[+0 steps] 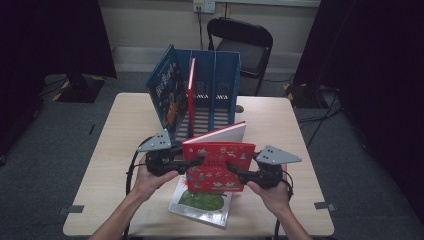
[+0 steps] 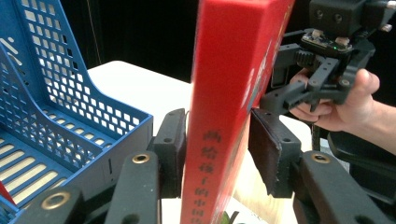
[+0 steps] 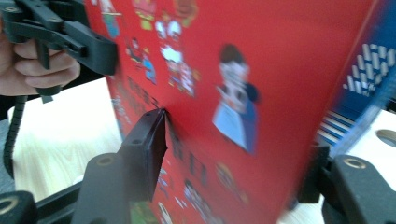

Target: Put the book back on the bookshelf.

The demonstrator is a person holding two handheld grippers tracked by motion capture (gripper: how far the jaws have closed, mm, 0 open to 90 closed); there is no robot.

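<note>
A red picture book stands up off the table between both grippers, its cover facing me. My left gripper is shut on its spine edge. In the left gripper view the red spine sits between the two black pads. My right gripper holds the opposite edge. In the right gripper view the near pad touches the red cover, and the other jaw sits behind the book. A green-and-white book lies flat underneath.
A blue slotted file rack stands at the table's far middle, with a blue book and a thin red book upright in it. Behind the table is a black chair. Bare wood lies to either side.
</note>
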